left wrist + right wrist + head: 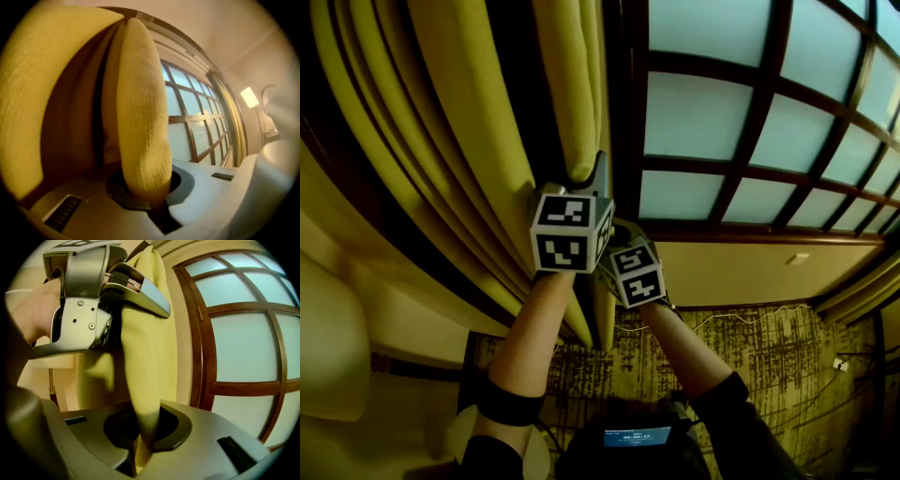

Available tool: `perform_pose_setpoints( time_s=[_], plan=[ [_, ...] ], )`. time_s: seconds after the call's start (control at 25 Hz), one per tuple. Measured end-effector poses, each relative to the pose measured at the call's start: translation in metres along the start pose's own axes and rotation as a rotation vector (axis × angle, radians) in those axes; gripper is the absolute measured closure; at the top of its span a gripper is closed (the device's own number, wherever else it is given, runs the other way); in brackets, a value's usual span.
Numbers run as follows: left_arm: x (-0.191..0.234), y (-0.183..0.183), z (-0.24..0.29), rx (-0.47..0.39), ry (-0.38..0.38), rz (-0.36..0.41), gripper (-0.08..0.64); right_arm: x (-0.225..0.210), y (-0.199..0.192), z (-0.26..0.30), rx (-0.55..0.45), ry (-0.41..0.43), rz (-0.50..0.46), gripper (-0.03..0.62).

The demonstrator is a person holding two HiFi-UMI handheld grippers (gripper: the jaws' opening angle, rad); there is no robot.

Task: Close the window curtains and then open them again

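Left gripper (pixel 157 208): fingers clenched on the edge fold of the yellow curtain (pixel 140 117). Right gripper (pixel 139 448): fingers clenched on the same fold, just below the left. The curtain hangs gathered at the left of the window (pixel 722 122), its long axis vertical.

I read the curtain (pixel 140 117), at twelve o'clock, as matt, coarse-woven cloth; window frame (pixel 741 173), at two o'clock, glossy varnished wood; panes (pixel 694 117), frosted glass; carpet (pixel 769 347), at five o'clock, rough pile.

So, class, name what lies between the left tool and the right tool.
One stretch of the yellow curtain fold, nothing else. The left tool clamps it higher up, the right tool lower down; the right gripper view shows this.
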State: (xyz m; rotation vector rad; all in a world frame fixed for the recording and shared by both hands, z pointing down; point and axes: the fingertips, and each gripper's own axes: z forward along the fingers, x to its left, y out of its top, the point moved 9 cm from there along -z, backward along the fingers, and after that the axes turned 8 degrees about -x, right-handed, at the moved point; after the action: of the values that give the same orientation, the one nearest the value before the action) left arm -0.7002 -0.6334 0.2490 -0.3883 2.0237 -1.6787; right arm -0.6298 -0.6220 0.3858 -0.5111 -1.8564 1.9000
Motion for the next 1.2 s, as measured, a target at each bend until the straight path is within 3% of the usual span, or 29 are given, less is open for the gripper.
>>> perform_pose_setpoints(
  time_s=[0.4, 0.92, 1.2],
  plan=[
    [-0.087, 0.020, 0.051, -0.011, -0.057, -0.013, 0.552, -0.080, 0.004, -0.063, -0.016, -0.063, 0.018, 0.560],
    [-0.248, 0.042, 0.131, 0.004, -0.123, 0.015, 0.553, -0.214, -0.006, -0.176, -0.036, -0.148, 0.083, 0.560],
    [-0.325, 0.049, 0.164, -0.022, -0.106, 0.018, 0.553, -0.279, -0.015, -0.235, -0.050, -0.165, 0.078, 0.561]
  ],
)
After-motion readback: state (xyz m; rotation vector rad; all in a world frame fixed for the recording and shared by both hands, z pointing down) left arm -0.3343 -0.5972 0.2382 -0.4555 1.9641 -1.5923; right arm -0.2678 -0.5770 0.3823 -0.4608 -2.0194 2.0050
